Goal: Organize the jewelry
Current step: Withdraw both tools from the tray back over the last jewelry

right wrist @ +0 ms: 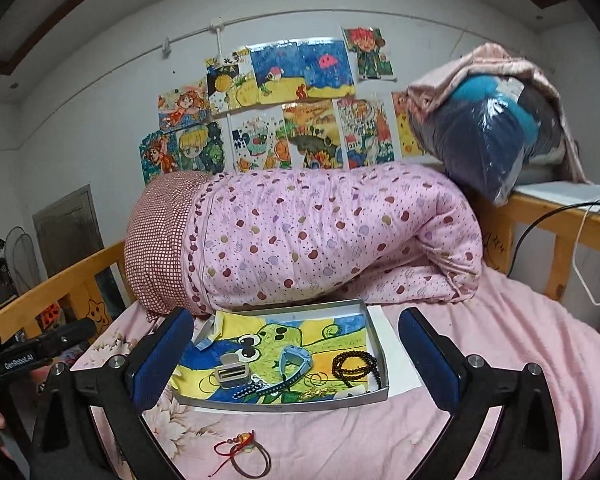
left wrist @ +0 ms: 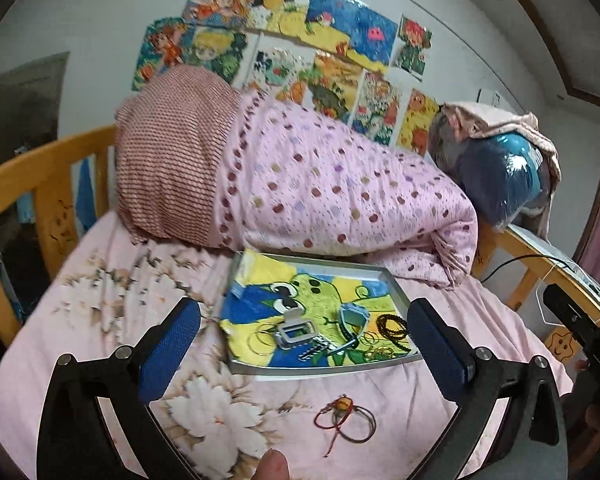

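Jewelry lies in two places on the bed: a red cord bracelet [left wrist: 342, 420] on the pink sheet [left wrist: 100, 352] nearest the cameras, and the rest in a grey tray [right wrist: 380, 344] just beyond it. The bracelet has a small yellow bead and a brown loop touching it, and sits apart from the tray's near rim.

Both grippers hover above the near edge of the bed and hold nothing. The left gripper [left wrist: 304, 344] has its blue-padded fingers [left wrist: 172, 344] spread wide, and the tray shows between them. The right gripper [right wrist: 296, 352] is spread just as wide, again framing the tray. Its black body shows at the right edge of the left view, and the left one's at the left edge of the right view.

The tray is lined with a frog drawing [right wrist: 276, 344]. At its near end lie a silver clip [right wrist: 233, 374], a blue watch [right wrist: 294, 362] with a dark strap, a string of dark beads [right wrist: 354, 364] to the right, thin gold rings [left wrist: 260, 338] and a gold chain [right wrist: 318, 393].

Touching the tray's far side is a rolled pink dotted quilt [right wrist: 320, 232], with a checked pillow [right wrist: 160, 240] at its left end. To the right, a wooden bed rail [right wrist: 560, 216] carries a plastic-wrapped bundle [right wrist: 496, 136] with a pink cloth over it. Children's drawings [right wrist: 284, 112] cover the far white wall.
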`<state>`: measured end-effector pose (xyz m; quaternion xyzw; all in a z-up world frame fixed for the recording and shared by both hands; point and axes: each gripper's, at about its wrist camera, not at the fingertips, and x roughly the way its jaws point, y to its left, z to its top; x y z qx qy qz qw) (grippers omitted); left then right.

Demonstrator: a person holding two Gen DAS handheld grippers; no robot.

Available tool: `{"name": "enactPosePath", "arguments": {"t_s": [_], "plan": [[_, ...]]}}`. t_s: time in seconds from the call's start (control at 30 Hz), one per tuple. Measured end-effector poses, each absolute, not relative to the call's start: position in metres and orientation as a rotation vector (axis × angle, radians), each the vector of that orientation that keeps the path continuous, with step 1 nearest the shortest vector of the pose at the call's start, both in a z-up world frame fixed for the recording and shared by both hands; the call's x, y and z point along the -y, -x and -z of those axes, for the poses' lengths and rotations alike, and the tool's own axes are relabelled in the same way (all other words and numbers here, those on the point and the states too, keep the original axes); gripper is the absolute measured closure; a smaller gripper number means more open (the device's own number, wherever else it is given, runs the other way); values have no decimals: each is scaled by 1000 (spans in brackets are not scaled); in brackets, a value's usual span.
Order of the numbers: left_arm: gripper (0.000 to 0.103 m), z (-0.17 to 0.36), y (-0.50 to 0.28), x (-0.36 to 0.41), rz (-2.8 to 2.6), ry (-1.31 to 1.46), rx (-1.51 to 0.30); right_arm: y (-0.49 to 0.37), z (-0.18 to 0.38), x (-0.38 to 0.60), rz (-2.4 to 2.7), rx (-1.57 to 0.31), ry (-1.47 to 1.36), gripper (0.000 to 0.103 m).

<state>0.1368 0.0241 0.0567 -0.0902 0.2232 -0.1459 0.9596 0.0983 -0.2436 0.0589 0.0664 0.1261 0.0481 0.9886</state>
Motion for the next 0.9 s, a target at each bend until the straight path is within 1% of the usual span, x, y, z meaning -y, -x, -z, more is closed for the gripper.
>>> {"name": "enactPosePath", "arguments": {"t_s": [0.27,0.57,0.9], "plan": [[2,-37,-104,-44,261,127,-534,-77,-48,231,-98,-294,-106,0],[2,-14,-83,-41,239,95,-644,-57,-29,223,-77,-363,-79,0],[2,20,-93,-24,260,30,-838,-71,13,215,-101,-560,-8,0]]}}
